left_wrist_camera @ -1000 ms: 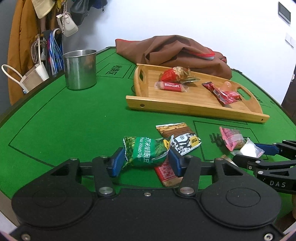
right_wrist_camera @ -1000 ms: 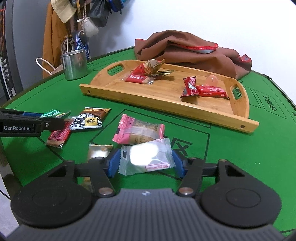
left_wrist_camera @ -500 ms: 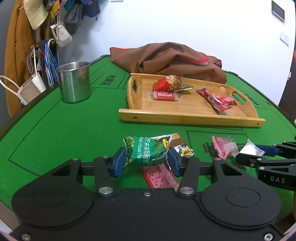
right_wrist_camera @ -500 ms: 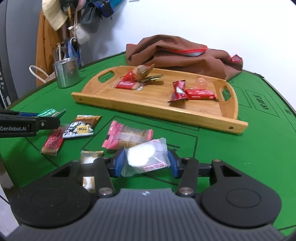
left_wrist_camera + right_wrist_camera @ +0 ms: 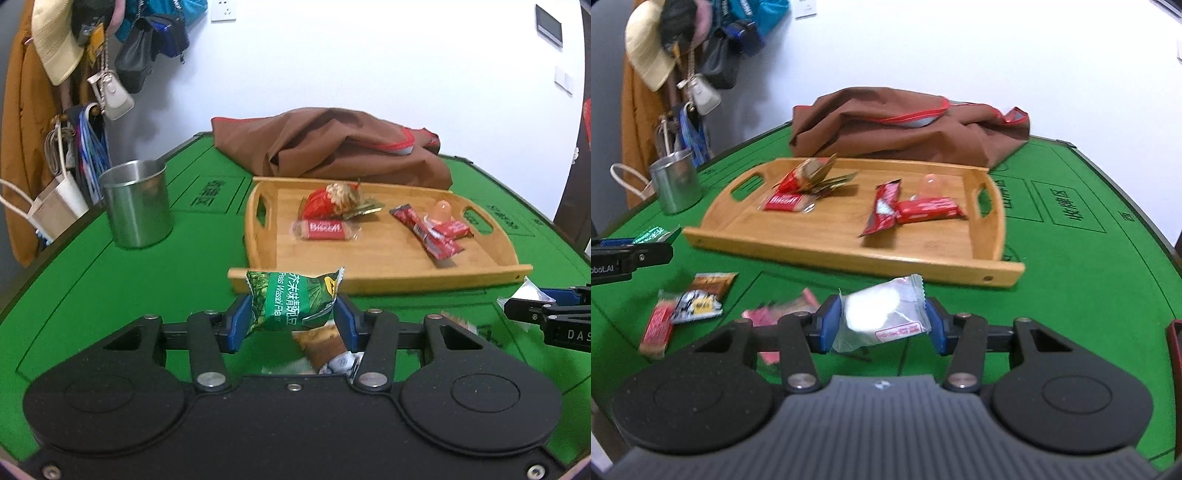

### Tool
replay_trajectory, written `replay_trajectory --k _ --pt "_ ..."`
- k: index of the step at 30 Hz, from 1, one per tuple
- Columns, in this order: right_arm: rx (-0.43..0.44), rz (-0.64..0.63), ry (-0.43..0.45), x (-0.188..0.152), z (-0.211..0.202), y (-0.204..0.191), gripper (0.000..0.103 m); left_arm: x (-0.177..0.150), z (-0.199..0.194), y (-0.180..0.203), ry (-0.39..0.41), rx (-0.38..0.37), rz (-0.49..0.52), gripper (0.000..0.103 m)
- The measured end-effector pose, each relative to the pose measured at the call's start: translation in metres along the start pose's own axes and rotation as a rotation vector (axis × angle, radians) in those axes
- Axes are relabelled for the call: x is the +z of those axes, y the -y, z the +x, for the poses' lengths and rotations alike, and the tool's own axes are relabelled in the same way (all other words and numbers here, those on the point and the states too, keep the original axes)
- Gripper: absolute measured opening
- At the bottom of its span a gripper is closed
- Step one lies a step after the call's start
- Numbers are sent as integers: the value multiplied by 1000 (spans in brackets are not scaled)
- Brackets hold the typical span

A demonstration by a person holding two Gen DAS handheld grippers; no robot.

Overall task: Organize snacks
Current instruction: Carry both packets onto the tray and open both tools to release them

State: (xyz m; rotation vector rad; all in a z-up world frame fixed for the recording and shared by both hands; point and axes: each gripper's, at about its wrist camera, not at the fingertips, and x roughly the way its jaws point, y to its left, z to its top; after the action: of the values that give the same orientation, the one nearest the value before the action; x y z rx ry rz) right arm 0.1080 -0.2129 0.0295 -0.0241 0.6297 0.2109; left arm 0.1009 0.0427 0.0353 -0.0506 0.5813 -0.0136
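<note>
**Both grippers holding one snack each, short of the tray**

Now the left gripper [image 5: 292,324] is clamping a green wasabi-pea packet [image 5: 292,301] between its blue pads, jaws pressing on both ends, packet hanging clear of the green table [image 5: 110,295]. Its right-side counterpart, the right gripper [image 5: 883,328], is squeezing a clear wrapper with a white cake [image 5: 882,314] inside, pads pressing on both sides; its jaws have just been closing a bit on it. Both snacks are sitting just in front of the near rim of the wooden tray [image 5: 849,258], not over it. Lying inside the tray are a red Biscoff pack [image 5: 325,229], a red-and-gold wrapped sweet [image 5: 330,199], two red bars [image 5: 908,208] and a small pink jelly cup [image 5: 931,184]. Waiting loose on the felt are a brown-and-white packet [image 5: 701,297], a thin red bar [image 5: 657,328] and a blurred pink packet [image 5: 775,310]. Standing beside the tray's left end is a steel cup [image 5: 136,203]; behind it, a brown cloth bag [image 5: 332,147].
</note>
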Motion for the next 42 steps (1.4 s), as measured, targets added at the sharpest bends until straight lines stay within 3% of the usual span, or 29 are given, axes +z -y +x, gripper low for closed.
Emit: replay_trajectory --k 13,25,32,42 --pt "-31 66 -12 44 25 28 52 44 44 9 -46 -69 5 47" --pt "-59 41 -103 73 81 28 53 62 112 20 -194 -102 -13 47" --pt "-37 73 -173 78 108 31 53 66 139 26 -231 -75 -15 47" --pt "-53 134 -191 87 131 41 53 73 165 29 -249 -42 -20 47"
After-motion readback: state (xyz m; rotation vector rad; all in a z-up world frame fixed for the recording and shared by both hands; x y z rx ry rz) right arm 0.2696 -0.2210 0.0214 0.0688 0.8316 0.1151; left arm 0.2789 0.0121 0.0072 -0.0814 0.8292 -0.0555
